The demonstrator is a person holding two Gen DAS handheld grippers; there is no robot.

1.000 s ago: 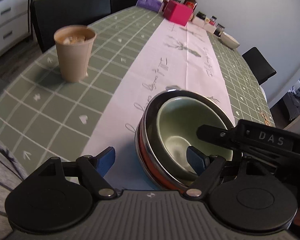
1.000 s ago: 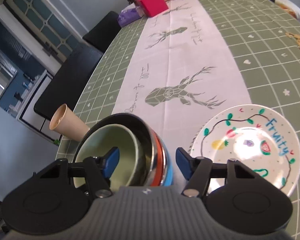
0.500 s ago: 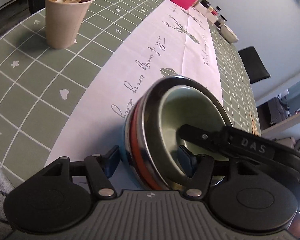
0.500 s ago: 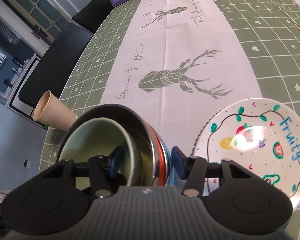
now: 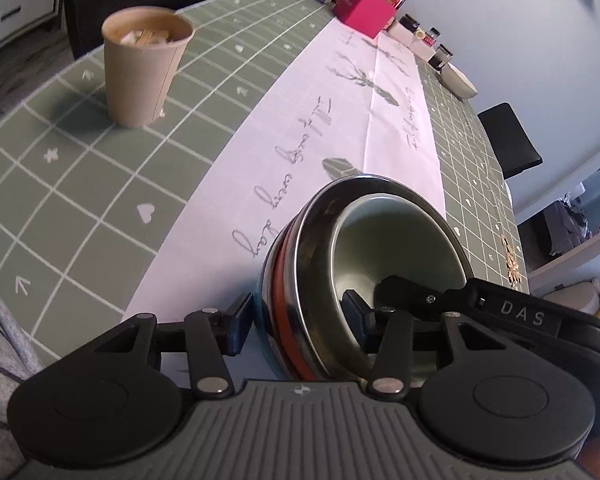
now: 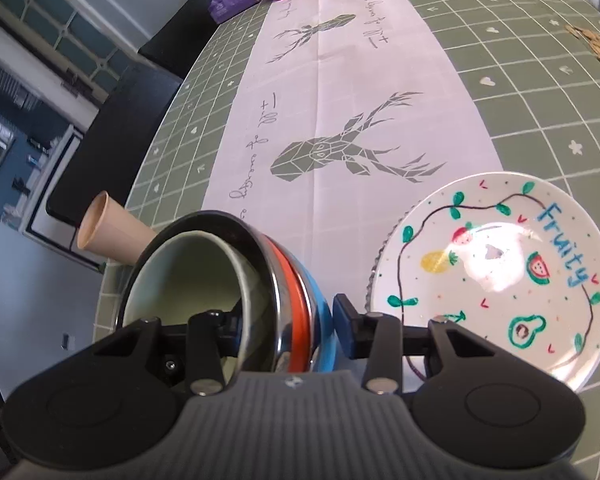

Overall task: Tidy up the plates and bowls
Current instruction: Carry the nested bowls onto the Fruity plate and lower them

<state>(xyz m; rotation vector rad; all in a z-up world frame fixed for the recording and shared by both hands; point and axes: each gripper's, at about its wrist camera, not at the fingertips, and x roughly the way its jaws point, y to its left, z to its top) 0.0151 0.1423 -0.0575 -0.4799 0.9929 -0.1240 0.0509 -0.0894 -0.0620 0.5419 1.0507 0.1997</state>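
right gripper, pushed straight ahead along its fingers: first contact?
The right gripper already straddles the nested bowl stack's wall, so the stack comes first. The fruit plate sits off to the right, likely clear.

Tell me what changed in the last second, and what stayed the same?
Both grippers, left and right, closed in across opposite walls of the bowl stack; whether they clamp it is unclear. The fruit plate and paper cup stayed put.
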